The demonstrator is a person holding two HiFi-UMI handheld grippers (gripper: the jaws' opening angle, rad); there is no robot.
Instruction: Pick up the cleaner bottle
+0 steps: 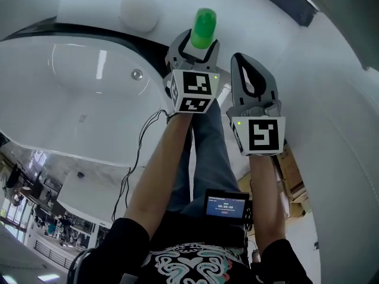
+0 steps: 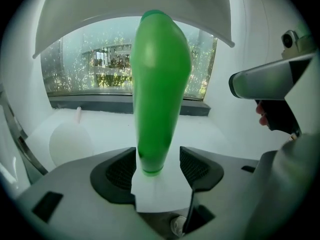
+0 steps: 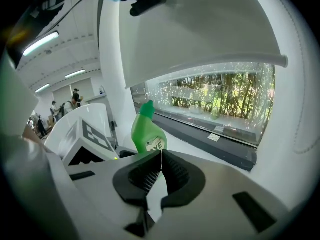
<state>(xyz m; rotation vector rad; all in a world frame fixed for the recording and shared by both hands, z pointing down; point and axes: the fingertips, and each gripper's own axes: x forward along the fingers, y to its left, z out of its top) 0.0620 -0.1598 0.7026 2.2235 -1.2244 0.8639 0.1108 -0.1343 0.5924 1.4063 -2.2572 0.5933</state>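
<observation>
A green cleaner bottle point(image 1: 204, 27) stands upright on the white ledge beside the bathtub. My left gripper point(image 1: 197, 45) is around its lower part. In the left gripper view the bottle point(image 2: 160, 89) rises between the two dark pads point(image 2: 120, 171). A gap shows on the right side, so the left gripper point(image 2: 158, 168) is open. My right gripper point(image 1: 244, 64) hangs just right of the left one, apart from the bottle. In the right gripper view its pads meet with nothing between them, so the right gripper point(image 3: 161, 166) is shut, and the bottle point(image 3: 148, 134) stands beyond it to the left.
A white round object point(image 1: 140, 10) with a pink stick sits on the ledge left of the bottle. The white bathtub point(image 1: 71, 105) with its drain point(image 1: 137, 74) fills the left. A dark window sill point(image 2: 100, 104) runs behind the ledge. A curved white wall point(image 1: 331, 117) is on the right.
</observation>
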